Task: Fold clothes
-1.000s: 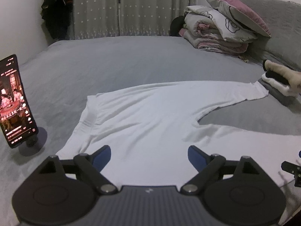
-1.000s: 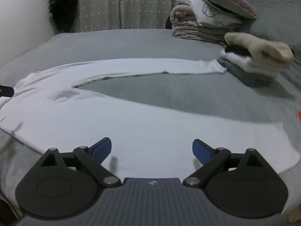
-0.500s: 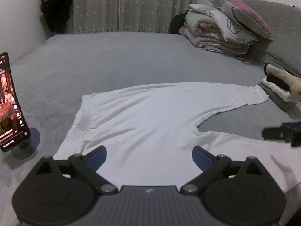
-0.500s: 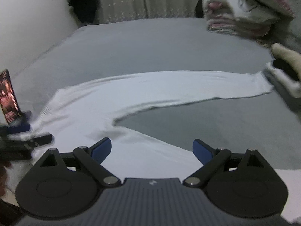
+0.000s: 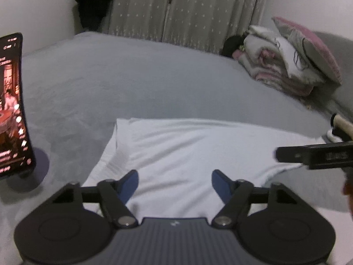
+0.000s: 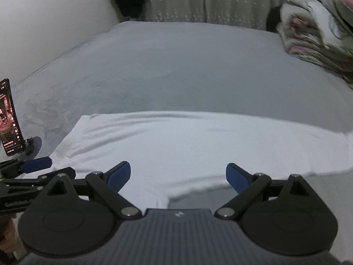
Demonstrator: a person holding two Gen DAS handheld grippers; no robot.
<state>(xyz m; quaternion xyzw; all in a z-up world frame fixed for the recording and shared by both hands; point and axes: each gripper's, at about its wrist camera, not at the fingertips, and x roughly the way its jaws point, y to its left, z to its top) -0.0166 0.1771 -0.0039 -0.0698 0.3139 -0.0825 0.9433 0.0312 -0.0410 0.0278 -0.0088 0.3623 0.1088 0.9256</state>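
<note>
Because the white cotton garment (image 5: 189, 148) lies flat on the grey bed (image 5: 132, 84) for folding, the left gripper (image 5: 175, 184) is closing its empty jaws over the cloth, while the right gripper (image 6: 178, 177) has its jaws wide apart, holding nothing.

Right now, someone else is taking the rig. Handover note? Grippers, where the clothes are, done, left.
Left gripper: jaws closing, nothing pinched yet; it hangs over the near edge of the white long-sleeve top, by its cuffed end.
Right gripper: open, empty, over the top's near edge close to where the sleeve branches off.
The top lies spread flat on the grey bed; one sleeve runs off to the right.
A phone on a stand sits at the bed's left edge; folded bedding is stacked at the far right.
Done: top laid out.
Left: every fold.
</note>
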